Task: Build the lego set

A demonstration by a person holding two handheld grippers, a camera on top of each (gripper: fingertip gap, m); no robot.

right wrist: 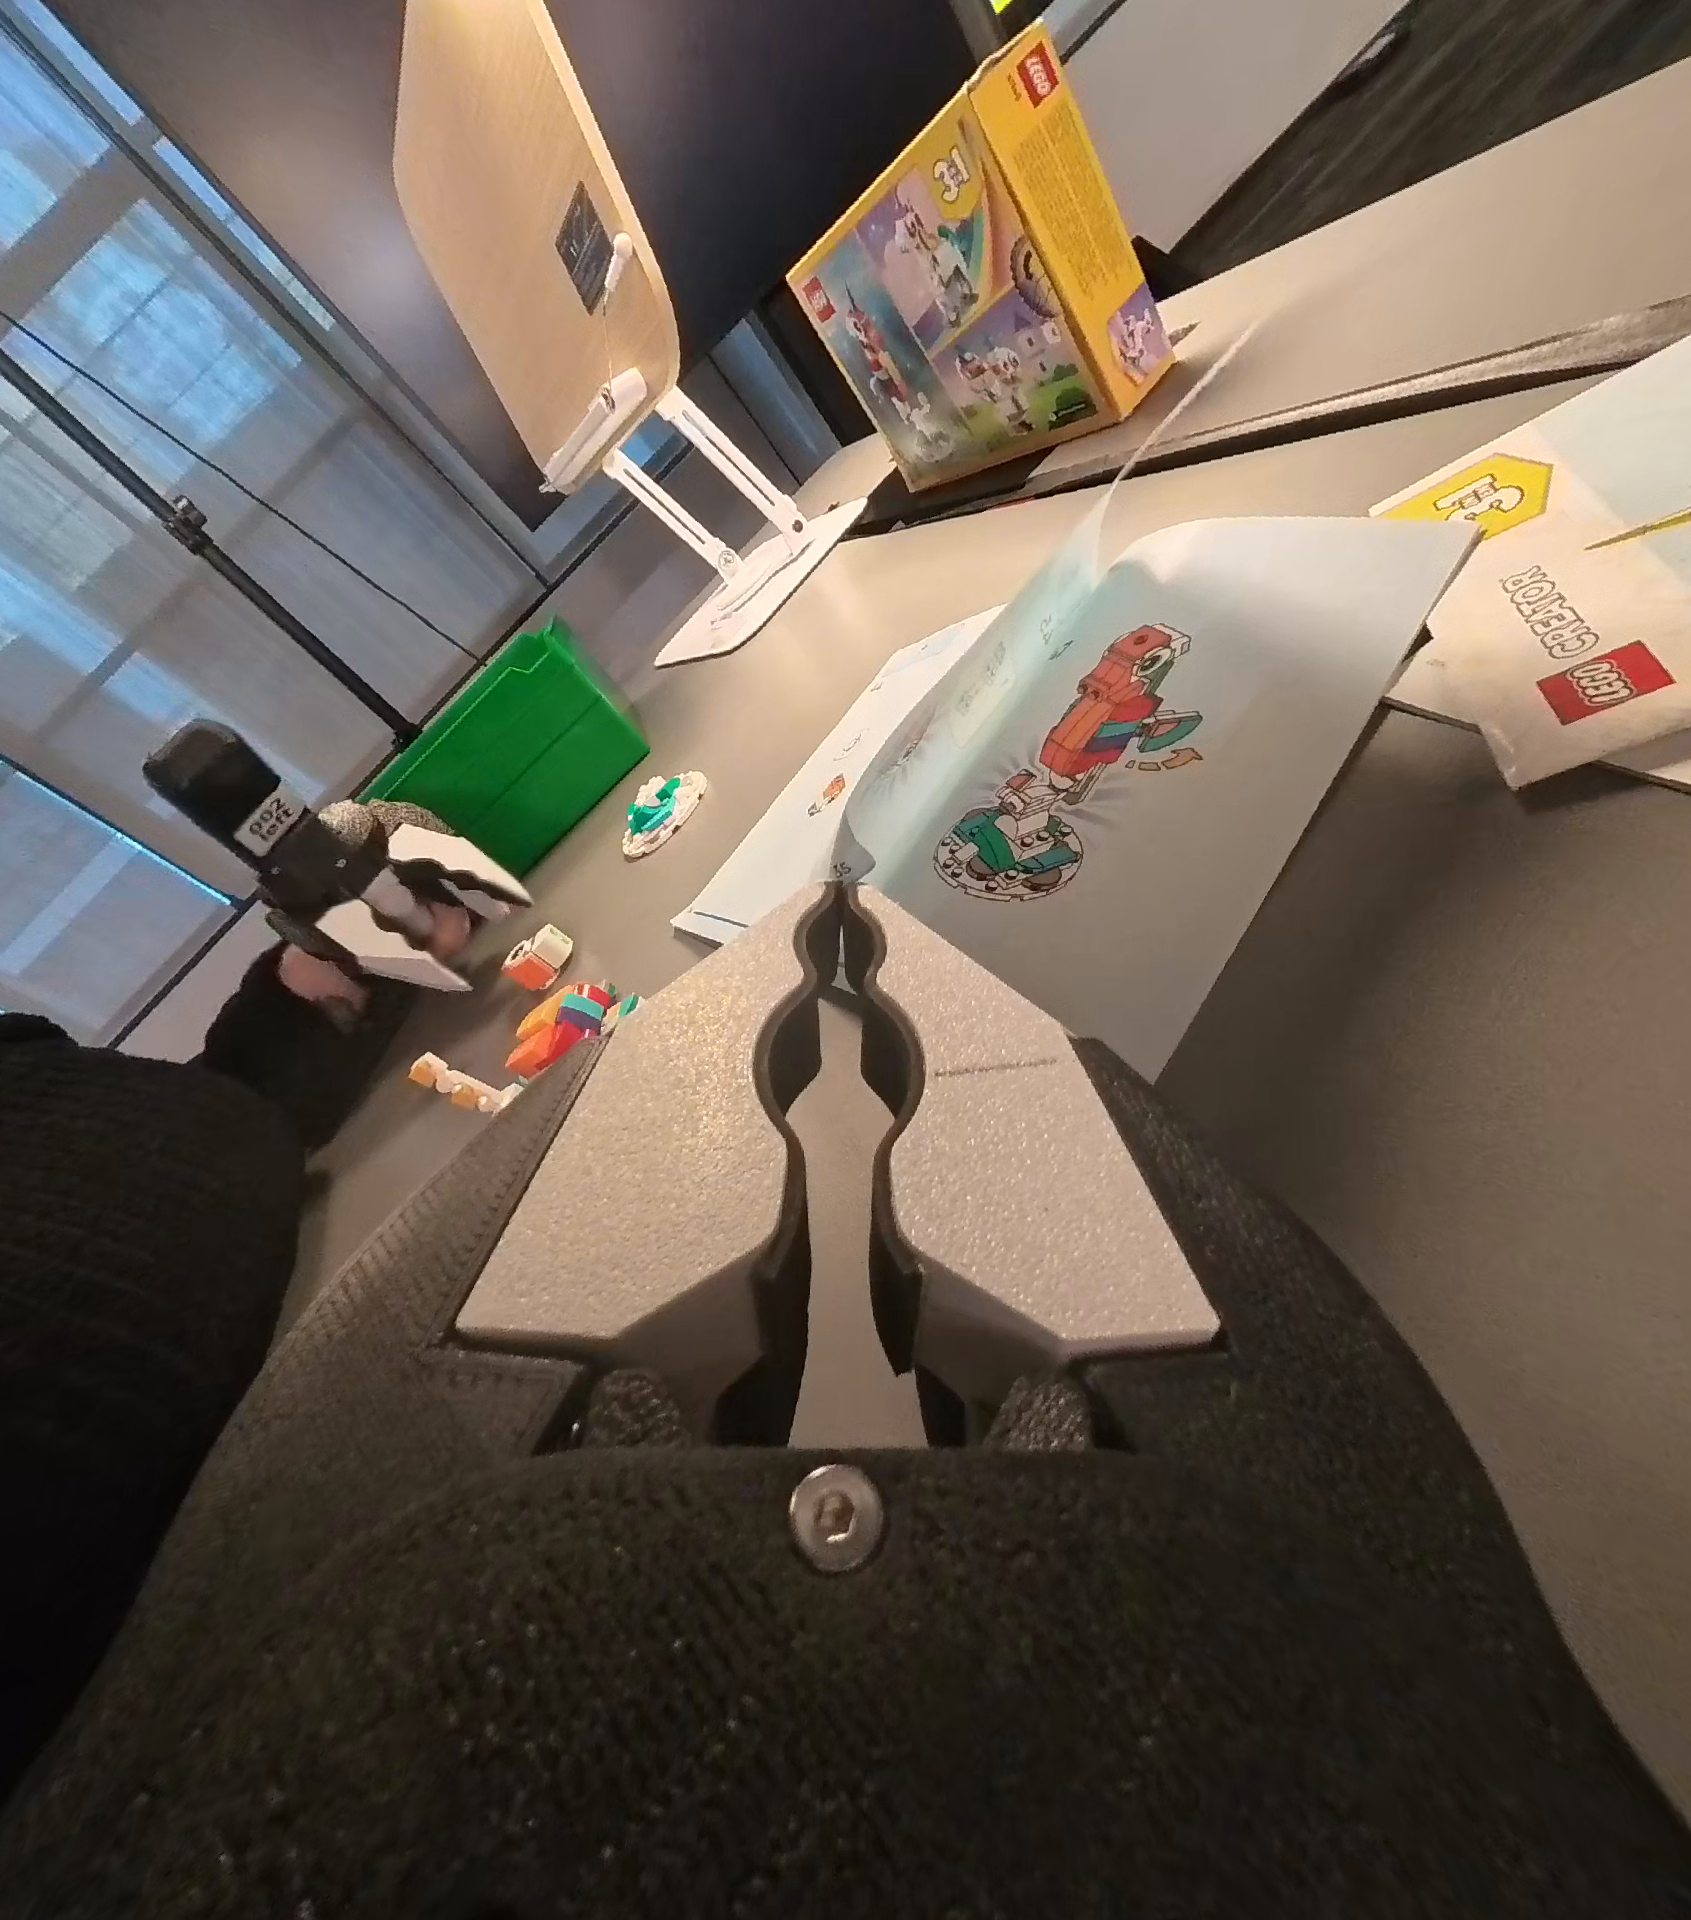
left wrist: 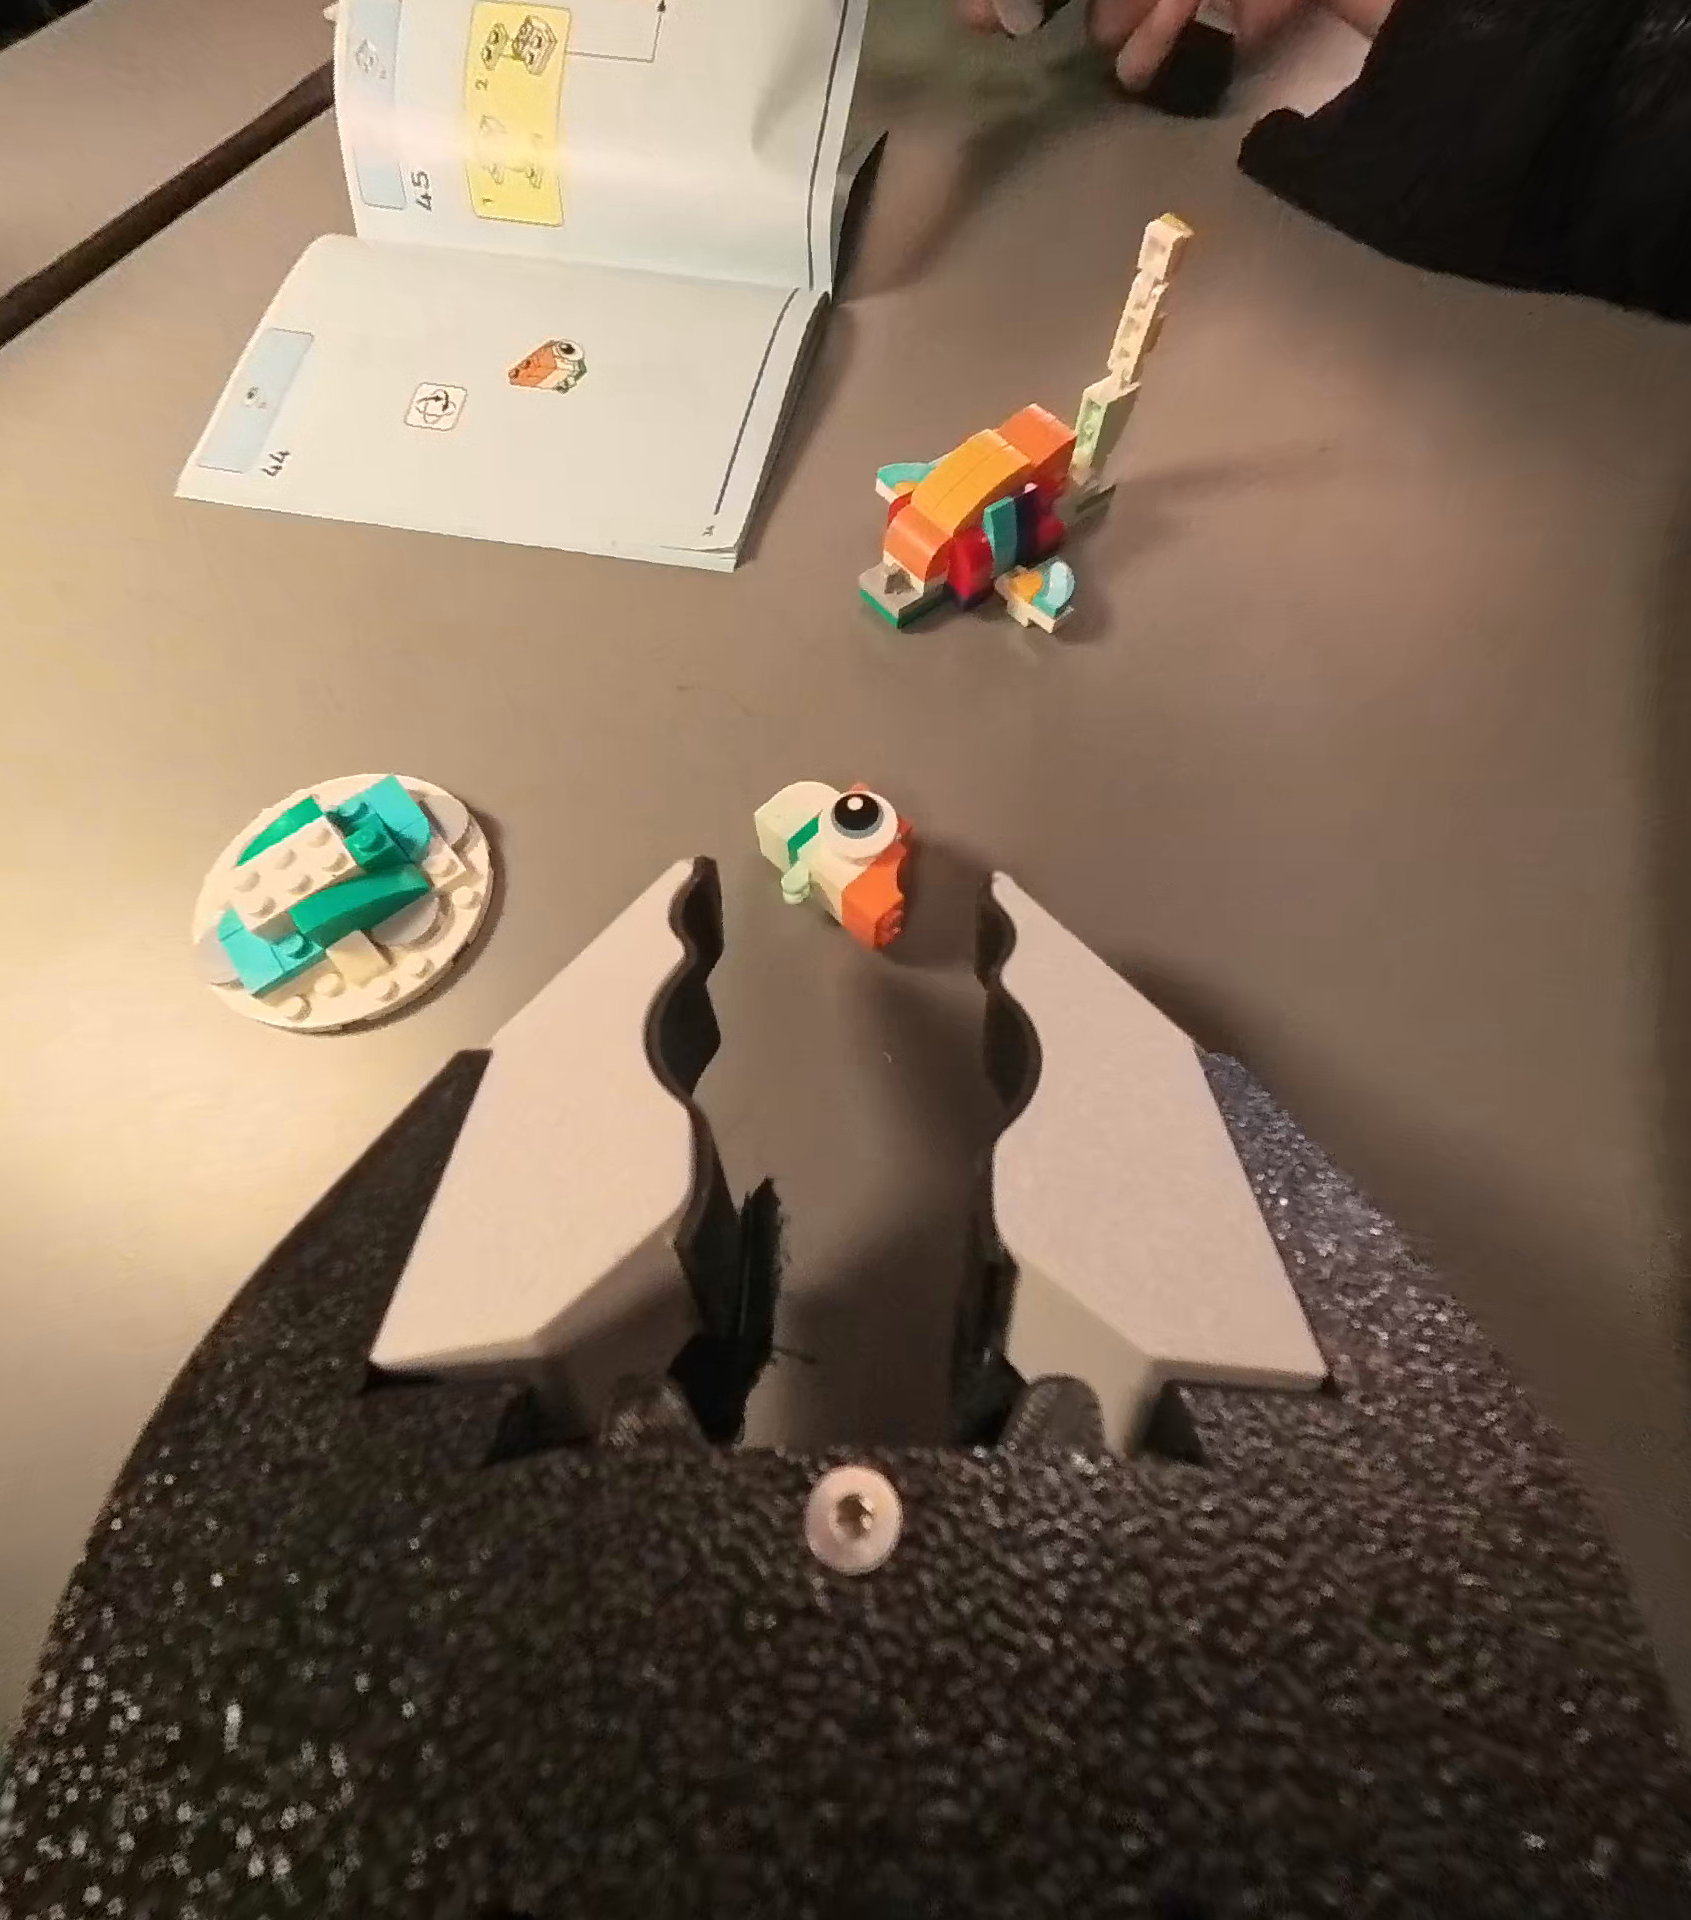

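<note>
A small head piece (left wrist: 838, 859) with one big eye, white and orange, lies on the grey table just beyond my left gripper (left wrist: 851, 878), which is open and empty. An orange, red and teal body (left wrist: 986, 514) with a pale upright tail lies farther off. A round white base (left wrist: 347, 902) with teal bricks sits to the left. My right gripper (right wrist: 841, 896) is shut with nothing between its jaws, its tips at the edge of the open instruction booklet (right wrist: 1132, 748). The right wrist view also shows the left gripper (right wrist: 493, 930), the head piece (right wrist: 537, 956) and the body (right wrist: 566, 1023).
The open instruction booklet (left wrist: 550, 343) lies at the back left. A yellow set box (right wrist: 986, 281), a second booklet (right wrist: 1599, 623), a green bin (right wrist: 529, 743) and a white stand (right wrist: 758, 540) are on the tables. A person's dark sleeve (left wrist: 1547, 135) and hand are at the top right. Spacing between my two grippers at the tips: around 30 centimetres.
</note>
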